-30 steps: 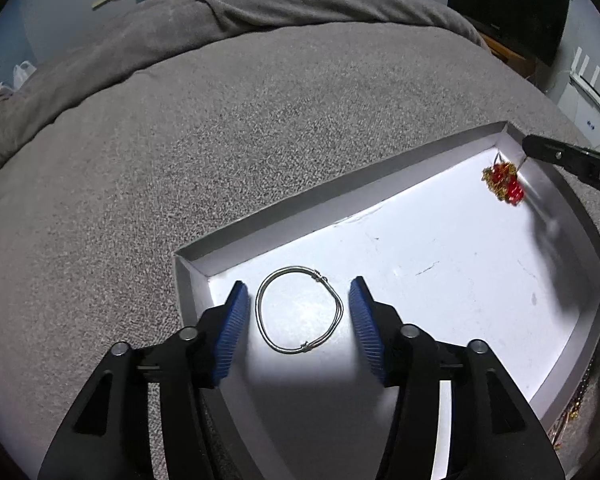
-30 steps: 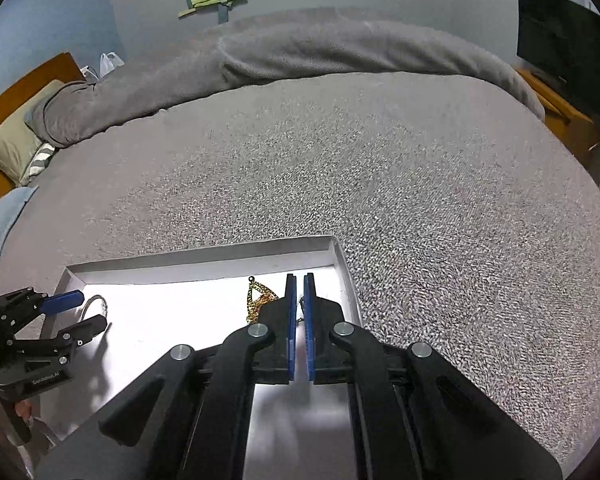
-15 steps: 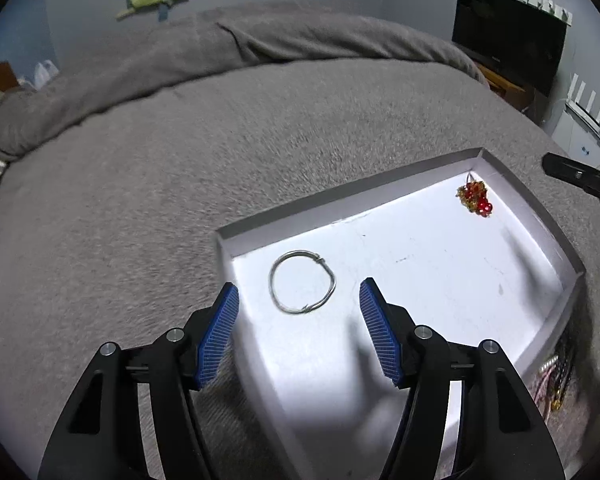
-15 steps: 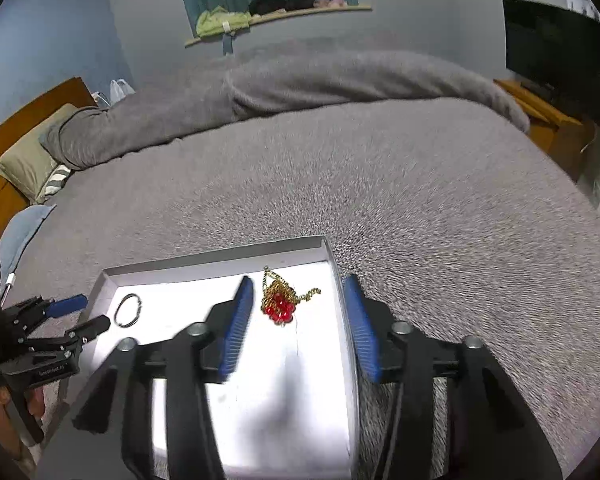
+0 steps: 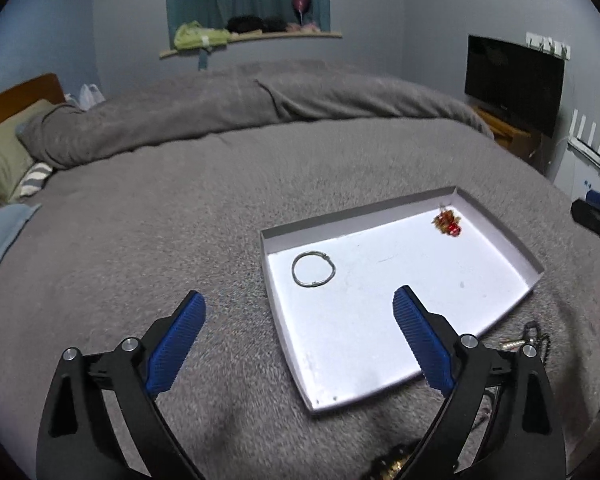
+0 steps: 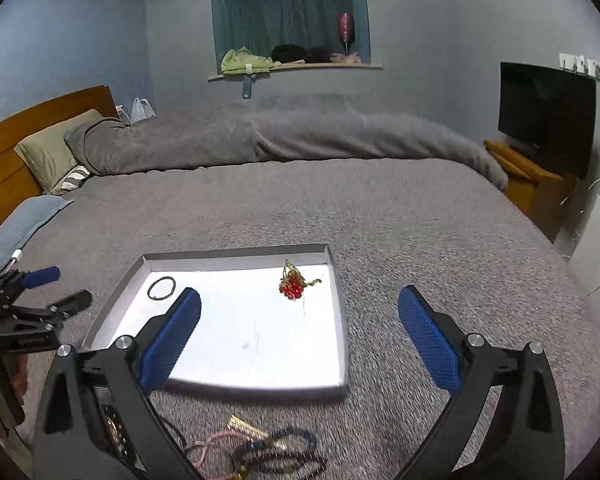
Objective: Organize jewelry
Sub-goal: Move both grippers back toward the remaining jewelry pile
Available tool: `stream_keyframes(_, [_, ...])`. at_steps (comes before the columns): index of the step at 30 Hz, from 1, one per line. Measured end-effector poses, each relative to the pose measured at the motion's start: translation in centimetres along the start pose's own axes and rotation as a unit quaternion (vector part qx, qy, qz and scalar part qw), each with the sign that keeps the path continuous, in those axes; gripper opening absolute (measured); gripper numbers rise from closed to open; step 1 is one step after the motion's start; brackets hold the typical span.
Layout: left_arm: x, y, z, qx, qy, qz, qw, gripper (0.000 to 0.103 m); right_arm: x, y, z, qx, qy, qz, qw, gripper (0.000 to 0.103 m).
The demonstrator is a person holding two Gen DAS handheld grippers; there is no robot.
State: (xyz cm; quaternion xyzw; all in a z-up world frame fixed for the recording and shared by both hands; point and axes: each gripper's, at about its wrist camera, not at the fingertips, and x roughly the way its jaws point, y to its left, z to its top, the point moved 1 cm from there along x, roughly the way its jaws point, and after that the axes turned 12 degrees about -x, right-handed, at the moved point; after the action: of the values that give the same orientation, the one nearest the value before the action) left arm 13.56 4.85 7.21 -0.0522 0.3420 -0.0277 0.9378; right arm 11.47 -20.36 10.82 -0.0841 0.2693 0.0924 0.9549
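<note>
A shallow white tray [image 5: 360, 216] [image 6: 236, 253] lies on the grey bed cover. A silver bangle [image 5: 313, 270] [image 6: 161, 289] rests flat in its far left part. A red and gold beaded piece [image 5: 447, 224] [image 6: 294, 285] sits near its far right corner. My left gripper [image 5: 299, 294] [image 6: 66, 288] hangs above the tray's left edge, its jaws opening wide with nothing between them. My right gripper [image 6: 300, 293] hovers over the tray's near side, jaws also opening and empty. A tangle of loose bracelets and chains [image 6: 268, 452] [image 5: 528, 340] lies on the cover in front of the tray.
A rolled grey blanket [image 6: 300, 136] crosses the far side of the bed. Pillows [image 6: 56, 152] and a wooden headboard stand at the left. A dark screen [image 6: 546, 114] on a wooden stand is beyond the bed's right edge.
Both grippers drew back and upward from the tray and spread wide. The right one let go of the red and gold piece, which now lies in the tray. The bangle stayed put.
</note>
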Motion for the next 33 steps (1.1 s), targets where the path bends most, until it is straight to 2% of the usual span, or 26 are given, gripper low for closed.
stream_keyframes(7, [-3.0, -0.4, -1.7, -0.003, -0.025, -0.007, 0.9997, 0.096, -2.5, -0.1, -2.5, 0.014, -0.010, -0.002, 1.000, 0.097])
stream_keyframes(13, [-5.1, -0.3, -3.4, -0.010, -0.025, -0.009, 0.9996, 0.096, -4.3, -0.3, -4.5, 0.025, -0.018, 0.004, 1.000, 0.097])
stream_keyframes(22, [-7.5, 0.2, -5.5, -0.012, -0.040, 0.009, 0.9991, 0.096, -5.1, -0.3, -7.9, 0.036, -0.005, 0.018, 0.999, 0.097])
stream_keyframes(33, [-6.7, -0.9, -12.0, -0.002, -0.019, 0.005, 0.9998, 0.096, -4.8, 0.8, -11.8, 0.025, 0.011, 0.022, 0.999, 0.097])
